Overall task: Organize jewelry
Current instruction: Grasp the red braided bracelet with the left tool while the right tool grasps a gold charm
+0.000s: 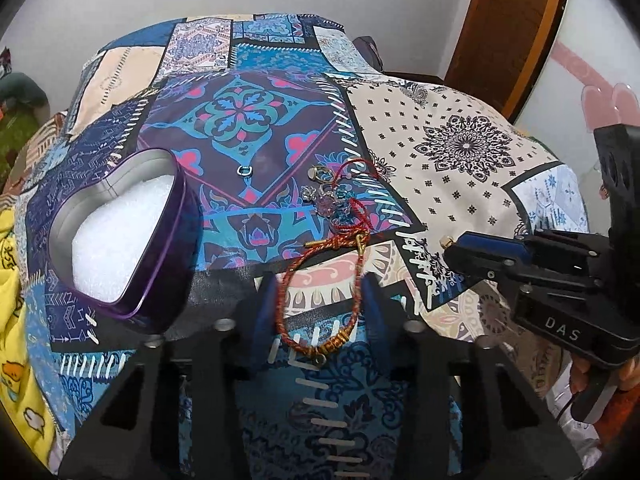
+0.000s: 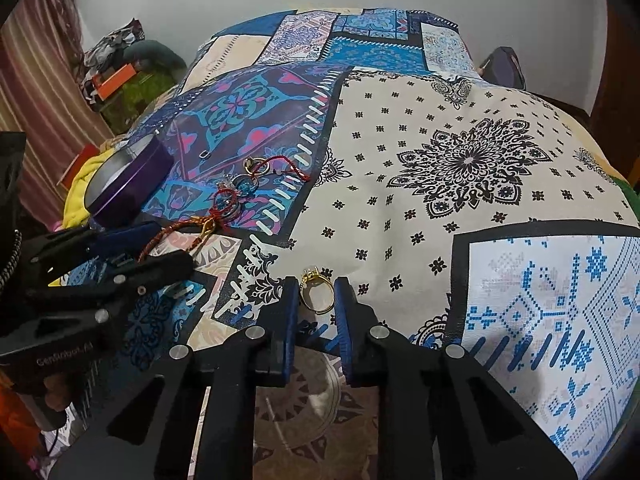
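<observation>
Beside the purple tin (image 1: 132, 240), left hand-held gripper (image 1: 320, 300) straddles bracelet (image 1: 320, 304); right (image 2: 316, 300) pinches ring (image 2: 318, 294)

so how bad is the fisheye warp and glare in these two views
Left wrist view: strong barrel warp, dark corners, the white padding in the purple heart-shaped tin nearly blown out. Right wrist view: same warp bows the patchwork bedspread; small gold ring stays sharp, no glare.

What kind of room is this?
Probably a bedroom: a patchwork bedspread covers a bed-like surface, a wooden door stands behind, and clothes are piled by a curtain.
</observation>
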